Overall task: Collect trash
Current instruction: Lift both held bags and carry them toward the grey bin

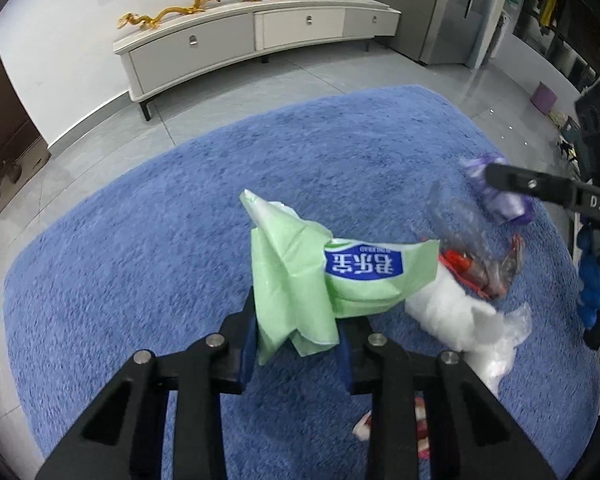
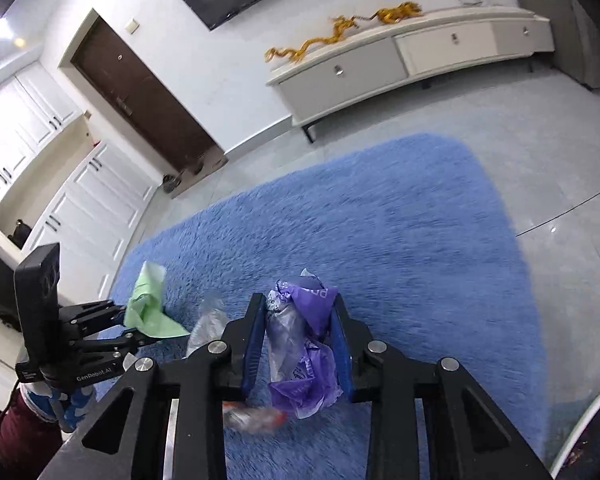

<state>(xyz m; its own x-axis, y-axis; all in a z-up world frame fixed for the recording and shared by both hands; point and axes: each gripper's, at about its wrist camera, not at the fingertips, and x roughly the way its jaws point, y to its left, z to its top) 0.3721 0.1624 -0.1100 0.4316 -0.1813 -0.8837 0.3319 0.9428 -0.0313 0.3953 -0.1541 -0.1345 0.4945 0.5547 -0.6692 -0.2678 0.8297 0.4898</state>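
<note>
Left wrist: left gripper (image 1: pixel 296 340) clamps green wrapper (image 1: pixel 300 280); right gripper (image 2: pixel 300 344) clamps purple wrapper (image 2: pixel 304 344) mid-rug (image 1: pixel 140 240)

A red and white scrap (image 2: pixel 256 418) below the right tongs (image 2: pixel 300 344) is too blurred to identify. Below the left tongs (image 1: pixel 296 336), a red and white wrapper (image 1: pixel 380 428) lies mostly hidden behind the frame.

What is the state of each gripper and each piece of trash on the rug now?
left gripper: shut on the green wrapper
green wrapper: crumpled, held
right gripper: shut on the purple bag
purple bag: crumpled, held
white plastic bag: lying on the blue rug
</note>
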